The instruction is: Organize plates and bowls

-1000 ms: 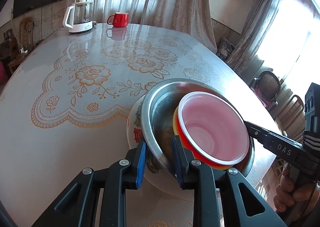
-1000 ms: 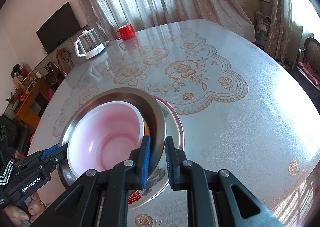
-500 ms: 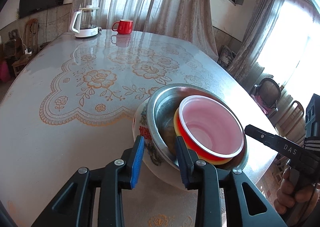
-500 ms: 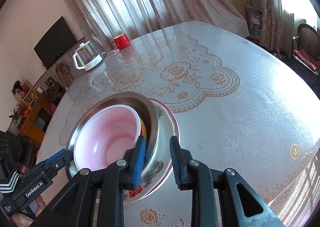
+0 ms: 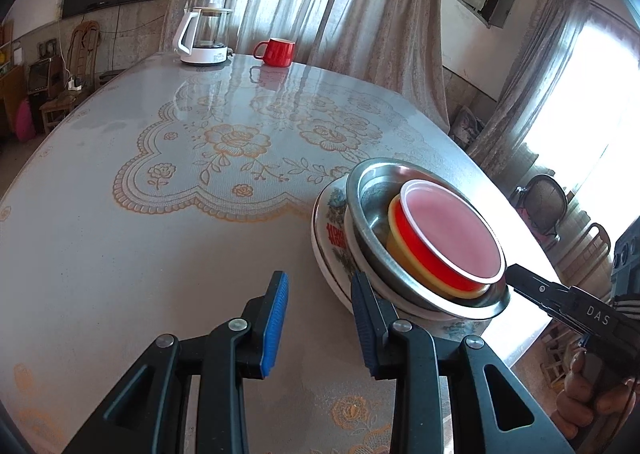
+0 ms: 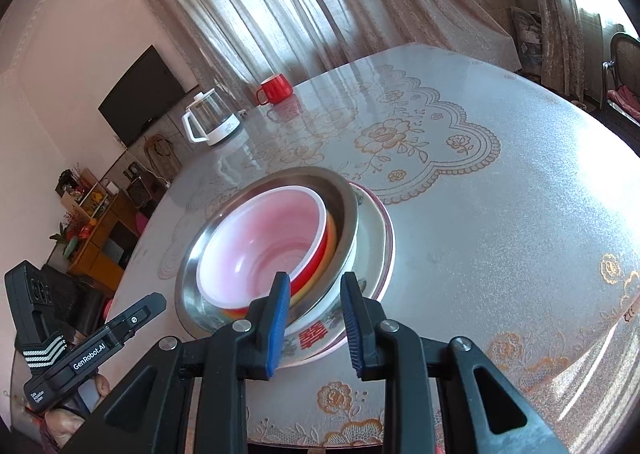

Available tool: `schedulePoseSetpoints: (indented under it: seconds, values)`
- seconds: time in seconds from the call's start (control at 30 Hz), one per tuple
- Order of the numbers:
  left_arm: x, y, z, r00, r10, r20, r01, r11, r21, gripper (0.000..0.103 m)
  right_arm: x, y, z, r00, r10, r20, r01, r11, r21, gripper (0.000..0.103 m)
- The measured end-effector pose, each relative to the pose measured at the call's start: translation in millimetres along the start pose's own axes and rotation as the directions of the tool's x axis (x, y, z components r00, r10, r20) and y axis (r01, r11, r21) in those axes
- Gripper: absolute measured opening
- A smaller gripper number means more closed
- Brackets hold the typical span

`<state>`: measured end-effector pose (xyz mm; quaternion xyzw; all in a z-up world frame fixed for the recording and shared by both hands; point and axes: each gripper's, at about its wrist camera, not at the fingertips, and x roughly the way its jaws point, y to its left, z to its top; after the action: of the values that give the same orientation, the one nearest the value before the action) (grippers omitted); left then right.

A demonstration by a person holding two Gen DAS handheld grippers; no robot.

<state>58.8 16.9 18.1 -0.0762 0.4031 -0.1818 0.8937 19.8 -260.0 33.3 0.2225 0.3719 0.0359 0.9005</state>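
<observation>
Stack of red bowl (image 5: 450,242) in steel bowl (image 5: 424,286) on floral plate (image 5: 332,234) stood nested, lower right of frame. Left tongs (image 5: 318,328) and right tongs (image 6: 314,324) gaped narrowly, empty, jaws just opened. Stacking judged done; next called for backing clear.

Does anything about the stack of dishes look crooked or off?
The stack is nested but not centred. The red bowl and the yellow one under it sit against one side of the steel bowl. The steel bowl sits off-centre and tilted on the floral plate. Nothing looks spilled or broken.
</observation>
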Motion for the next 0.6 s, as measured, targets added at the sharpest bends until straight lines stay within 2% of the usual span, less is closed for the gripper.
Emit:
schedulePoseSetpoints:
  seconds: [0.1, 0.23, 0.47, 0.6]
  values:
    - [5.9, -1.8, -3.0, 1.0, 0.006, -0.015, -0.006, 1.0, -0.001, 0.033, 3.5, -1.6, -2.1, 1.0, 0.011, -0.008, -0.011, 1.0, 0.017, 0.025]
    - [0.9, -12.7, -0.3, 1.0, 0.002, 0.022, -0.003, 1.0, 0.026, 0.033, 3.1, -2.3, -2.7, 1.0, 0.008, -0.006, -0.008, 1.0, 0.02, 0.025]
    - [2.1, -23.6, 2.8, 0.999, -0.002, 0.032, 0.0, 0.999, 0.051, 0.033, 4.8, 4.4, -1.8, 0.999, -0.038, 0.018, 0.039, 0.999, -0.028, 0.022]
    - [0.3, -24.2, -1.2, 0.999, 0.009, 0.032, -0.011, 0.998, 0.055, 0.036, 3.8, 4.0, -2.9, 0.999, -0.034, 0.019, 0.035, 0.999, -0.031, 0.023]
